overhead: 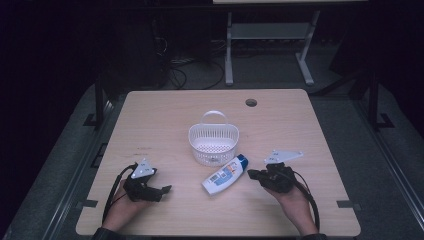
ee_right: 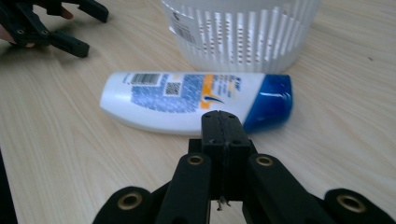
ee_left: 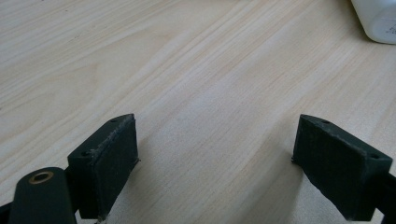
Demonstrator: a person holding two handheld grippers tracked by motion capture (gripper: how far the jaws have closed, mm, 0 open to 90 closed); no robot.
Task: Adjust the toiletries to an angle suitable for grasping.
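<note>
A white bottle [overhead: 226,175] with a blue cap and a blue-and-orange label lies on its side on the wooden table, just in front of a white slotted basket [overhead: 215,150] with a handle. My right gripper [overhead: 251,174] sits right of the bottle, pointing at it, apart from it. In the right gripper view its jaws [ee_right: 222,121] are pressed together with nothing between them, close to the bottle [ee_right: 187,100] in front of the basket [ee_right: 243,42]. My left gripper [overhead: 165,190] rests at the front left, jaws wide open [ee_left: 217,154] over bare wood; the bottle's base [ee_left: 378,21] shows far off.
A round cable hole [overhead: 251,102] is in the table's far side. Behind the table stand a grey desk frame [overhead: 270,30] and loose cables [overhead: 175,70] on the floor. The left gripper [ee_right: 88,30] appears far off in the right gripper view.
</note>
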